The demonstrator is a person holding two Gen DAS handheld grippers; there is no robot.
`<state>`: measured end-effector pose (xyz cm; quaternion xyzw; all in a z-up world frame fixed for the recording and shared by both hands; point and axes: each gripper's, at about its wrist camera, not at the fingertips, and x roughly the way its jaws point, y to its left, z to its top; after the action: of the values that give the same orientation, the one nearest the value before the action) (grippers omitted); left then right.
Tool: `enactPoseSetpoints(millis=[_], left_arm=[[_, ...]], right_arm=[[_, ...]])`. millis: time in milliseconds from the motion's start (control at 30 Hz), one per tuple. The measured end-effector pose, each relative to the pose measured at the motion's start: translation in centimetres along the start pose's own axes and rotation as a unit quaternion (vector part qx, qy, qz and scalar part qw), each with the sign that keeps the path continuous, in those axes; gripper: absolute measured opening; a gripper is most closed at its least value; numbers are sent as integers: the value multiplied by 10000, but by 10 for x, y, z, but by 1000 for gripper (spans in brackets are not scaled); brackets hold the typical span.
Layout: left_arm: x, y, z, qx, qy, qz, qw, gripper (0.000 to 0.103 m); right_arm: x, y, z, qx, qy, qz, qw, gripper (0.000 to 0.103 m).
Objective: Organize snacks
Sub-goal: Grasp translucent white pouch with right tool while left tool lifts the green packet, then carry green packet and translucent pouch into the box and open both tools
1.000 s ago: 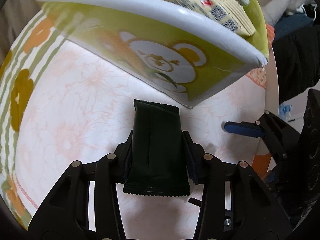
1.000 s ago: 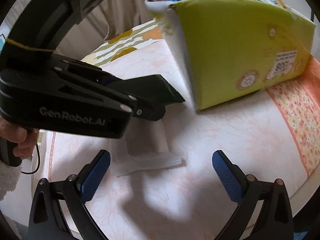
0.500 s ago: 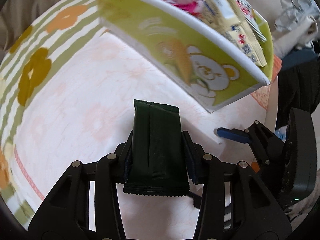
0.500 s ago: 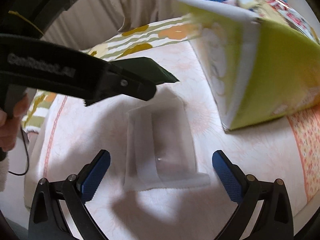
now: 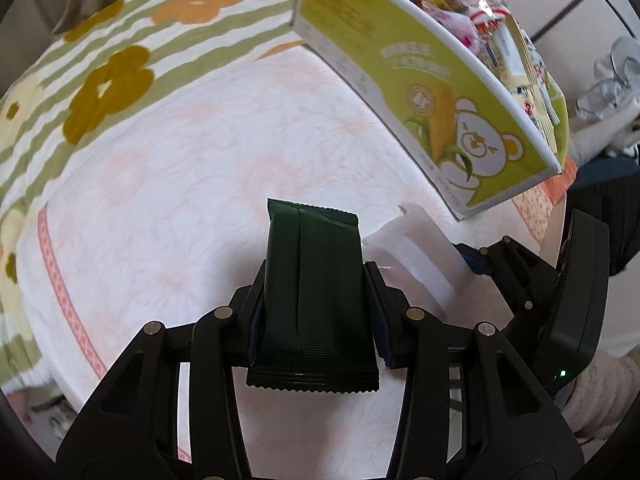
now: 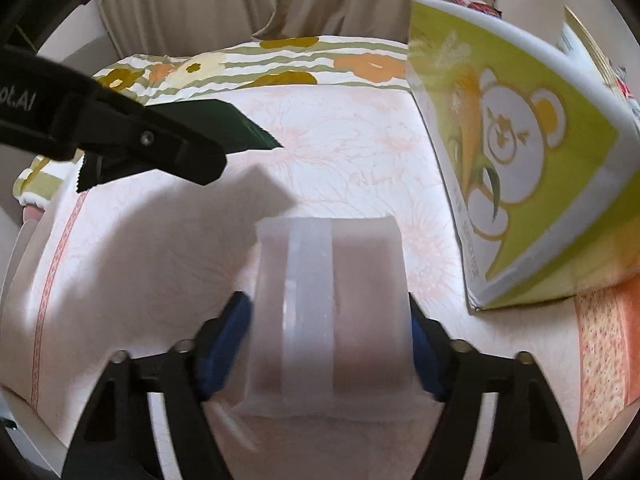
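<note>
Left gripper (image 5: 316, 304) clamps a green packet (image 5: 314, 292) above open tablecloth (image 5: 168, 184); right gripper (image 6: 330, 316), jaws just closed, pinches a white packet (image 6: 332, 300) near the snack box (image 6: 532, 184), whose contents are cropped.

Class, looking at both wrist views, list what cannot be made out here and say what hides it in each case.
- White packet: its contents and print; right wrist view, motion blur and a frosted wrapper.
- Green packet: any label; left wrist view shows only its dark back seam.
- Box: how many snacks are inside; left wrist view, its wall hides them.
- Box's far end: right wrist view, cut off by the edge.
</note>
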<state>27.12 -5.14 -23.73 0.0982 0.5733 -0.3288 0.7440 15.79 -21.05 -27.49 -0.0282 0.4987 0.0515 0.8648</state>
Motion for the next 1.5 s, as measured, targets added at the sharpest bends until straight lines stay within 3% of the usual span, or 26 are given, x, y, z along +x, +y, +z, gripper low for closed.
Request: enactPoseSetpoints(millis=[300, 700, 933, 1100, 1367, 1500], left_arm=[[-31, 19, -19, -425, -309, 7, 9986, 39], [-126, -3, -7, -547, -1114, 187, 9921, 39], [-150, -45, 27, -489, -1488, 151, 9875, 39], [-145, -85, 58, -630, -1712, 90, 9832, 39], [-102, -157, 107, -1095, -1887, -50, 9759, 39], [-73, -187, 125, -1339, -1764, -41, 9752, 39]], right_arm=[[-17, 6, 17, 108, 25, 106, 9999, 59], [-118, 0, 50, 412, -551, 402, 9968, 58], [-181, -55, 76, 570, -1060, 336, 9922, 58], [-200, -113, 90, 520, -1227, 264, 9907, 59], [-196, -210, 104, 351, -1184, 361, 9917, 59], [-183, -242, 106, 317, -1015, 535, 9929, 58]])
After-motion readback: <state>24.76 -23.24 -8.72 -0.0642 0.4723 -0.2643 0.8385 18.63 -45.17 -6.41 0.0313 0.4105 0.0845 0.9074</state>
